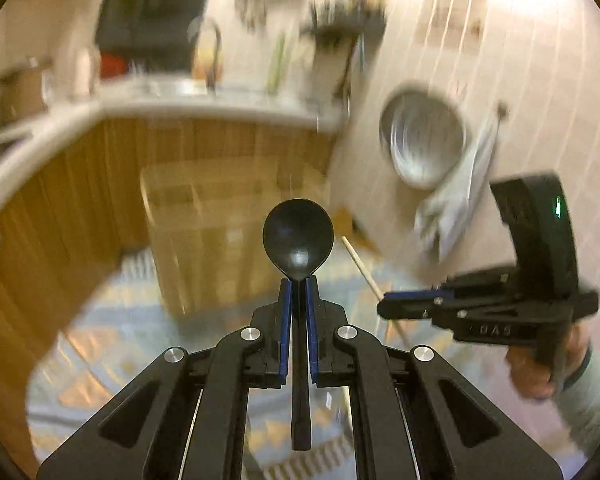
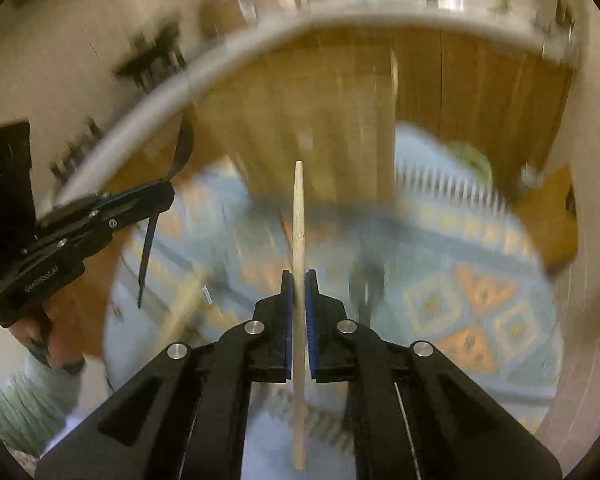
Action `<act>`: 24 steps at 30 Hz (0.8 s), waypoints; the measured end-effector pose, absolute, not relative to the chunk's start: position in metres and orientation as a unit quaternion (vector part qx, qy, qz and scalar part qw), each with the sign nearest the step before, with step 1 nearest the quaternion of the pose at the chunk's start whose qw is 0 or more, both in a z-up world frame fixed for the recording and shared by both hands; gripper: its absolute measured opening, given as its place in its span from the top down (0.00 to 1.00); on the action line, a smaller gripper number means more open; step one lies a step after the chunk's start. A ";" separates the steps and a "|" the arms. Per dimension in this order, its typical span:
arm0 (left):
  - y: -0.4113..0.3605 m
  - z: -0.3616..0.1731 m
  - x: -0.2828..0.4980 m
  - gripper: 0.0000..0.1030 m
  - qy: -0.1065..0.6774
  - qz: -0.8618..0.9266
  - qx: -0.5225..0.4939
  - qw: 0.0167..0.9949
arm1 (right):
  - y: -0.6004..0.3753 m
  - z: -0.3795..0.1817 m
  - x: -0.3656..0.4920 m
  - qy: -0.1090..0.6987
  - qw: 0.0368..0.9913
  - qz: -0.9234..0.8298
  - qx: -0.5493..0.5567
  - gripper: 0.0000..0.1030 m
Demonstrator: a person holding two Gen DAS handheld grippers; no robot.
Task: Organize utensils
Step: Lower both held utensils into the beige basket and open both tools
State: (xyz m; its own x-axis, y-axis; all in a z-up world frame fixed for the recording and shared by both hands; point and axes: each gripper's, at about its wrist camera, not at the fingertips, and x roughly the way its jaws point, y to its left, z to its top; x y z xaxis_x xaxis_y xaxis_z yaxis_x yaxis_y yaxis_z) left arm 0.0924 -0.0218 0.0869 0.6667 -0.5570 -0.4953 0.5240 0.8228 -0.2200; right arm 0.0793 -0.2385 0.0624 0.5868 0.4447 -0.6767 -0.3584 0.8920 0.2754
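Observation:
My left gripper (image 1: 299,286) is shut on a black spoon (image 1: 298,234); its bowl sticks out past the blue pads and its handle runs back between the fingers. My right gripper (image 2: 299,280) is shut on a thin wooden stick (image 2: 299,216) that points forward from the pads. In the left wrist view the right gripper (image 1: 384,305) hangs at the right in a hand, with the wooden stick (image 1: 360,264) slanting out of it. The right wrist view has the left gripper (image 2: 168,192) at the left edge, with the black spoon (image 2: 182,152) in it. Both views are motion-blurred.
A pale counter edge (image 1: 204,108) curves over wooden cabinet fronts (image 1: 236,140), with a sink tap and dishes on top. A metal bowl (image 1: 424,144) and a grey cloth (image 1: 456,200) hang on the tiled wall. A patterned rug (image 2: 460,288) covers the floor below.

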 end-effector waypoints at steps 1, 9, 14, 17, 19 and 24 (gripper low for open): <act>-0.019 0.101 0.094 0.95 0.257 -0.291 -0.039 0.921 | -0.239 0.077 0.083 0.365 0.902 0.223 0.064 0.96; -0.009 0.136 0.146 0.95 0.121 -0.236 -0.113 0.958 | -0.242 0.132 0.136 0.201 0.961 0.161 0.097 0.96; -0.018 0.119 0.178 0.95 0.093 -0.200 -0.121 0.968 | -0.243 0.138 0.165 0.140 0.974 0.137 0.116 0.96; -0.018 0.109 0.184 0.95 0.084 -0.196 -0.116 0.970 | -0.243 0.139 0.172 0.100 0.985 0.092 0.106 0.96; -0.018 0.105 0.186 0.95 0.077 -0.192 -0.103 0.973 | -0.239 0.132 0.177 0.086 0.989 0.072 0.095 0.96; -0.018 0.088 0.197 0.95 0.072 -0.175 -0.086 0.978 | -0.232 0.111 0.186 0.071 0.993 0.060 0.076 0.96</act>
State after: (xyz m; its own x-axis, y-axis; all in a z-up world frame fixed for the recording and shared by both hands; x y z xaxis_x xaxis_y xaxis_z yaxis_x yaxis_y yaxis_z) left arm 0.1972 -0.0181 0.0884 0.9287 -0.3539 -0.1108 0.3292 0.9242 -0.1935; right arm 0.1864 -0.2317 0.1111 0.9827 0.1296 -0.1326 -0.1079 0.9813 0.1592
